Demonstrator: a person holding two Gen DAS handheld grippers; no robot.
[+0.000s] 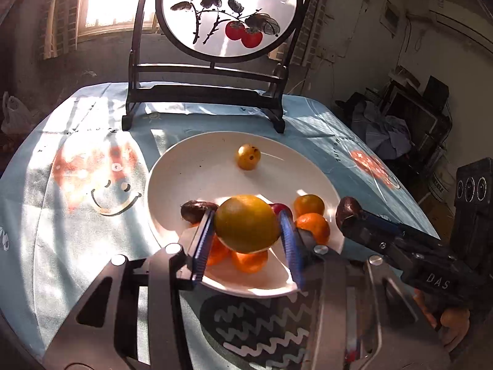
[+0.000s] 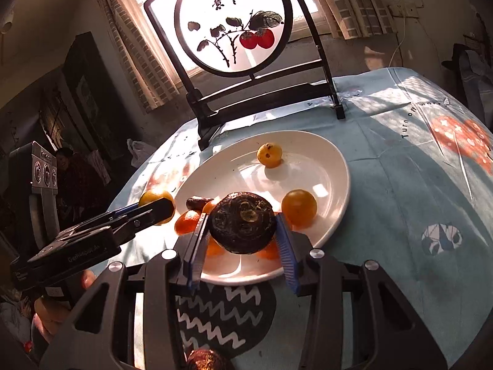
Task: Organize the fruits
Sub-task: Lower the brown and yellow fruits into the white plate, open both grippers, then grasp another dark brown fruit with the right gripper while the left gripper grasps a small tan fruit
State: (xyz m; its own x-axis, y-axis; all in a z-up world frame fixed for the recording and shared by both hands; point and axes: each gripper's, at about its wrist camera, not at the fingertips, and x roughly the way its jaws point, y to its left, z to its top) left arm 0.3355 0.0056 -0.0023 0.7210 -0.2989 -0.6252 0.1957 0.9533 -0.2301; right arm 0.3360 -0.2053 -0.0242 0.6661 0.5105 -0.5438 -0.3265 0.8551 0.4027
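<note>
Holding a greenish-yellow citrus (image 1: 247, 223) in my left claw (image 1: 248, 240), blue pads clamped on its two sides, lifted over the near rim of the white plate (image 1: 172, 185). My right claw (image 2: 243, 240) is clamped the same way on a dark, wrinkled round fruit (image 2: 242, 222), also raised over the plate's near edge.

On the plate, near side: several small oranges (image 1: 312, 226) clustered under and beside the held citrus, one yellow-orange fruit (image 2: 299, 207) toward the right rim, a dark brown oblong fruit (image 1: 197, 209) toward the left rim, and a bit of something red (image 1: 279, 208) behind the citrus; cannot tell what it is. Far side of plate: one small yellow fruit with dark spots (image 1: 248, 156), well apart from the cluster.

The plate sits near the middle of the table, on a light-blue printed cloth (image 1: 92, 185). At the far edge of the table stands a dark wooden frame (image 1: 203, 92) carrying a round painted screen (image 1: 229, 12) with red fruit on it. At the near edge, in the right wrist view, another dark round fruit (image 2: 206, 360) shows partly, cut off by the picture's border.
</note>
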